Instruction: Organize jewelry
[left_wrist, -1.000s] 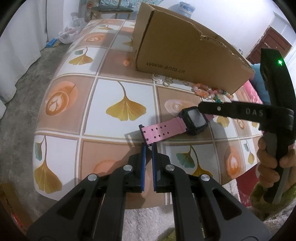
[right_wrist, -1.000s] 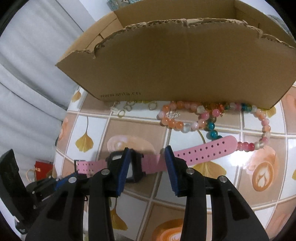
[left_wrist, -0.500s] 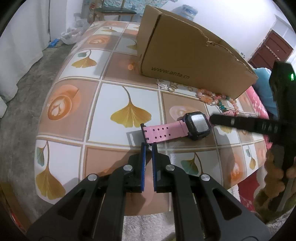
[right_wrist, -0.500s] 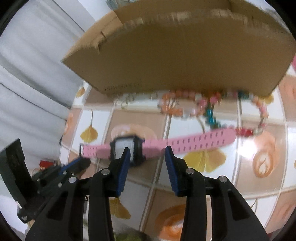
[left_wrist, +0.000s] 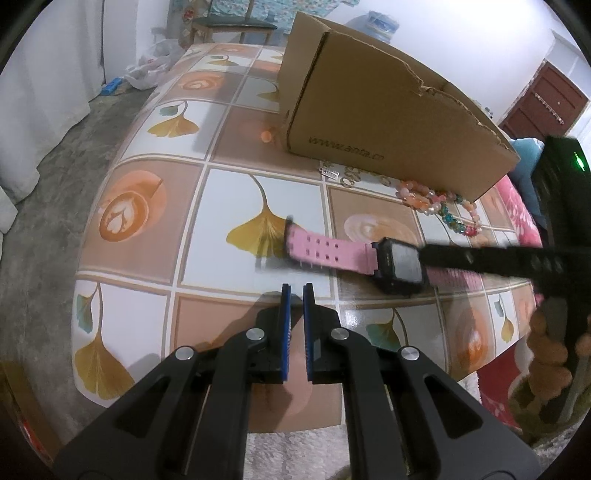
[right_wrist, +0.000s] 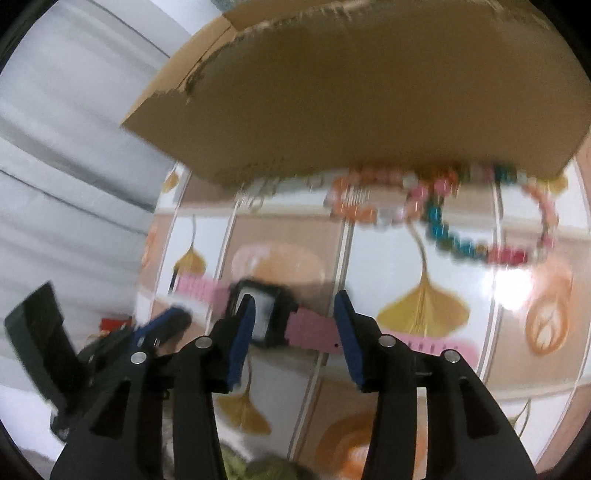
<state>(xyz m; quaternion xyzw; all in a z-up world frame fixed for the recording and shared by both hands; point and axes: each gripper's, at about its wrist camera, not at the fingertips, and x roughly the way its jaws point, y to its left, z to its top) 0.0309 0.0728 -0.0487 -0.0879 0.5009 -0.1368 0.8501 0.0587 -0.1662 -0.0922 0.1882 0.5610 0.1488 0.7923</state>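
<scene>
The left gripper (left_wrist: 297, 291) hangs pressed together and empty just short of the pink watch (left_wrist: 369, 254), which lies flat on the tiled table (left_wrist: 147, 206) at its 1 o'clock, judged a standby pose. The right gripper (right_wrist: 295, 317), jaws just widened, straddles the strap beside the watch face without pinching it, apparently lining up a lift toward the cardboard box (right_wrist: 369, 92) at 12 o'clock. Only the left view shows the box's lettering and the small rings (left_wrist: 351, 179); the right view alone shows the spread jaws, with the bead bracelets (right_wrist: 443, 218) blurred
</scene>
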